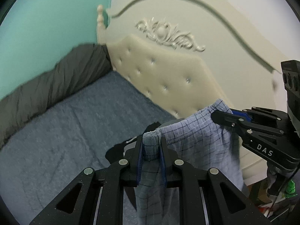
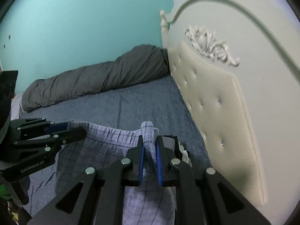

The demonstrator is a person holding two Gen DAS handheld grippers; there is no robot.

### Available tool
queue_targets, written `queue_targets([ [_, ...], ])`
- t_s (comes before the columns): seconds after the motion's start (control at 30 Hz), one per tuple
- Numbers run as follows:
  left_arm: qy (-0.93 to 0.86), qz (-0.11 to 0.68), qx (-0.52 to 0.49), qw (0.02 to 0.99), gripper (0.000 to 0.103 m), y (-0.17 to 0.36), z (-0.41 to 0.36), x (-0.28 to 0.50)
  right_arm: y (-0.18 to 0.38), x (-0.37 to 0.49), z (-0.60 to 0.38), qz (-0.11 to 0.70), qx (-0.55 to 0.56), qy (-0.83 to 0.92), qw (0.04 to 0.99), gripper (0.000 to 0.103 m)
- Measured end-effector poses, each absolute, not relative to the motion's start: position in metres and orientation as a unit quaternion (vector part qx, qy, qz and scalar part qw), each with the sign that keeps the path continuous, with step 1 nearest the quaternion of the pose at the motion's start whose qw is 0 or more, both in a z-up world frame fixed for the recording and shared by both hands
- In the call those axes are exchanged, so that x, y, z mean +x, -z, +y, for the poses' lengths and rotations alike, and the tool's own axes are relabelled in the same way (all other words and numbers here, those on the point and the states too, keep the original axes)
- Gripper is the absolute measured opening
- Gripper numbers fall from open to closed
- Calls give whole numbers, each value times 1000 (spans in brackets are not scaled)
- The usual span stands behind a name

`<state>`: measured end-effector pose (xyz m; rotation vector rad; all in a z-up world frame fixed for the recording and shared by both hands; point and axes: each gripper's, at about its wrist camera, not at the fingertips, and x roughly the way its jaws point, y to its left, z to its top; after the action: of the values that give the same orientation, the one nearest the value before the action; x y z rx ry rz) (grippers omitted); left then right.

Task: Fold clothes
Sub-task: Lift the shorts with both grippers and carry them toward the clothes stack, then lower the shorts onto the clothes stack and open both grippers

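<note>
Both tongs (image 1: 151,144) (image 2: 149,146) pinch the checked shorts' (image 1: 196,136) waistband between them.

Pale blue shorts (image 1: 196,140) with a dark checked pattern hang between the black grippers; beyond them lie a blue bedspread (image 2: 131,103), grey duvet (image 2: 93,82), cream headboard (image 2: 215,97) and turquoise wall (image 2: 84,28).
</note>
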<state>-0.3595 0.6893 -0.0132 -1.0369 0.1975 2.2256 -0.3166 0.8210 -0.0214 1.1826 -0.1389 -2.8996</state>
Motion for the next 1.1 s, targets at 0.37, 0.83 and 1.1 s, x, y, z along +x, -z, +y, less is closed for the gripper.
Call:
queue_targets([
  [0.37, -831, 62, -448, 324, 19, 82, 694, -404, 83, -364, 832, -42, 431, 901, 8, 10],
  [0.83, -854, 79, -411, 308, 43, 63, 678, -401, 75, -355, 856, -87, 393, 915, -9, 38],
  [1.1, -856, 96, -380, 337, 43, 47, 669, -379, 50, -327, 841, -61, 357, 931, 37, 15],
])
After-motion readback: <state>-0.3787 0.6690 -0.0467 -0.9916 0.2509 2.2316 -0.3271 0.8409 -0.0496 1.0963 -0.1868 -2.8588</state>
